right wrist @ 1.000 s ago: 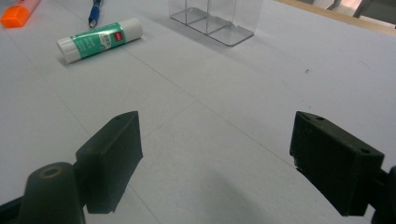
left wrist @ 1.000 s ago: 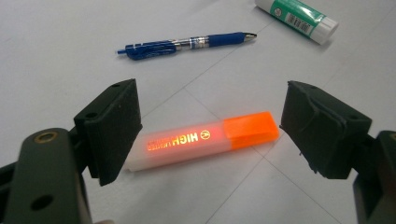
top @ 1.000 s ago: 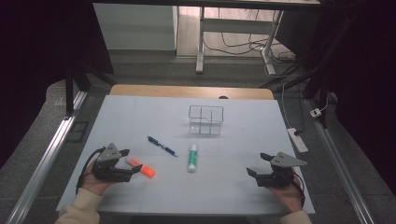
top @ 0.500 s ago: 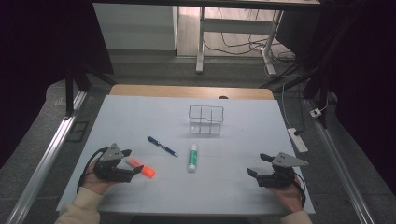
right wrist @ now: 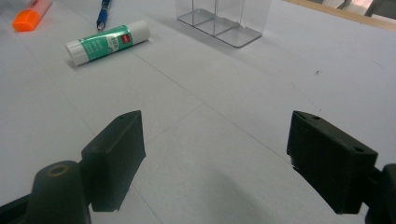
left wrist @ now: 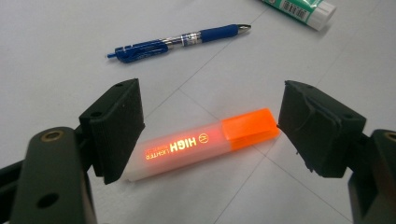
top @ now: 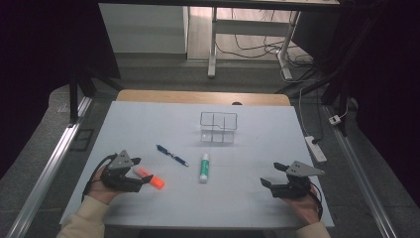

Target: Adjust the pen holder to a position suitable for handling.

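Note:
An orange highlighter (left wrist: 205,144) lies flat on the white table (top: 148,124), at front left in the high view (top: 154,181). My left gripper (left wrist: 215,126) is open, one jaw on each side of the highlighter, whose orange cap is close to the right jaw. In the high view, my left gripper (top: 143,172) sits low over it. My right gripper (right wrist: 215,154) is open over bare table at front right (top: 272,174). A blue pen (top: 172,155) and a green-and-white glue stick (top: 203,166) lie mid-table.
A clear divided box (top: 218,127) stands upright behind the glue stick, toward the table's far side. The pen (left wrist: 177,39) lies just beyond the highlighter. A power strip (top: 315,148) lies on the floor off the right edge.
My left gripper has edged slightly forward over the highlighter. The right gripper and the other objects have stayed put.

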`<state>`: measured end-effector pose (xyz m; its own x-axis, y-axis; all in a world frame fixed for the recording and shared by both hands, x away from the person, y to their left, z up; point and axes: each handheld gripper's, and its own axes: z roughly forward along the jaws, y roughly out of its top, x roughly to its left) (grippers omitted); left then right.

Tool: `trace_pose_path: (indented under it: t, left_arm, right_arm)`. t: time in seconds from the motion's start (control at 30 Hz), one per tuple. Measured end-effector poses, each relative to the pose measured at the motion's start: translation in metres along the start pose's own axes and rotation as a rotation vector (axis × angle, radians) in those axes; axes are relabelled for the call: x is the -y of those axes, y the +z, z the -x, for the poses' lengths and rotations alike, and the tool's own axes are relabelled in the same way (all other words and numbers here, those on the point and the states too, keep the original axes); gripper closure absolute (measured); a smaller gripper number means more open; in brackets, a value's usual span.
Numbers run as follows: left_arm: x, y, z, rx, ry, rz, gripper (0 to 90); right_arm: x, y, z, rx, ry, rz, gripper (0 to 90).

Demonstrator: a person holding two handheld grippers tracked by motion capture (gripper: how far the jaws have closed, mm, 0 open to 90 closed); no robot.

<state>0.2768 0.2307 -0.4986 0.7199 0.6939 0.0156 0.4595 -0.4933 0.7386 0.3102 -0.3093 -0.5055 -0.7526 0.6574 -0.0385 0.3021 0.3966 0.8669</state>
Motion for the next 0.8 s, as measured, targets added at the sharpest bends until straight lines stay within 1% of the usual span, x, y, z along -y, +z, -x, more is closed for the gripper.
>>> trace_pose_path:
  t: [0.07, 0.1, 0.13, 0.17, 0.2, 0.27, 0.37, 0.4, 0.43, 0.47, 0.5, 0.57, 0.6, 0.77, 0.8]
  left_arm:
    - [-0.004, 0.0, -0.001, 0.0, 0.023, -0.011, 22.1]
    - [-0.004, 0.0, -0.001, 0.0, 0.023, -0.011, 22.1]
    - [-0.01, -0.002, -0.003, 0.017, 0.043, -0.009, 22.1]
    - [-0.013, -0.003, -0.003, 0.027, 0.055, -0.006, 22.1]
    - [-0.013, -0.003, -0.003, 0.027, 0.055, -0.006, 22.2]
    - [-0.017, -0.003, -0.004, 0.043, 0.071, -0.005, 22.2]
    - [-0.019, -0.001, -0.006, 0.057, 0.092, -0.014, 22.6]
    - [-0.021, 0.0, -0.006, 0.064, 0.109, -0.023, 22.6]
    - [-0.021, 0.0, -0.006, 0.064, 0.109, -0.023, 22.7]
    - [-0.022, 0.0, -0.006, 0.067, 0.115, -0.024, 22.7]
    - [-0.025, 0.001, -0.006, 0.074, 0.131, -0.029, 22.7]
    - [-0.027, 0.002, -0.006, 0.075, 0.137, -0.031, 22.6]
    - [-0.03, 0.003, -0.008, 0.077, 0.153, -0.039, 22.5]
    - [-0.038, 0.006, -0.011, 0.085, 0.18, -0.055, 22.5]
    - [-0.042, 0.008, -0.012, 0.099, 0.193, -0.059, 22.6]
  right_arm:
    - [0.0, 0.001, 0.0, -0.002, 0.005, 0.008, 18.8]
    - [0.0, 0.001, 0.0, -0.002, 0.005, 0.008, 18.8]
    - [-0.001, 0.001, 0.001, -0.003, 0.01, 0.011, 18.9]
    - [-0.002, 0.001, 0.001, -0.004, 0.011, 0.011, 19.0]
    - [-0.002, 0.001, 0.001, -0.004, 0.009, 0.01, 19.1]
    - [-0.003, 0.003, 0.001, -0.004, 0.01, 0.016, 19.3]
    - [-0.003, 0.005, 0.001, -0.004, 0.002, -0.001, 19.3]
    - [-0.003, 0.005, 0.001, -0.006, 0.003, -0.001, 19.3]
    - [-0.003, 0.005, 0.001, -0.005, 0.003, 0.0, 19.3]
    - [-0.003, 0.005, 0.001, -0.004, 0.003, 0.004, 19.3]
    - [-0.003, 0.005, 0.001, -0.005, 0.004, 0.005, 19.3]
    - [-0.002, 0.005, 0.001, -0.005, 0.006, 0.008, 19.3]
    - [-0.002, 0.005, 0.001, -0.004, 0.005, 0.007, 19.3]
    - [-0.002, 0.004, 0.0, -0.001, -0.006, -0.003, 19.3]
    - [-0.001, 0.003, 0.0, -0.003, -0.004, -0.005, 19.3]
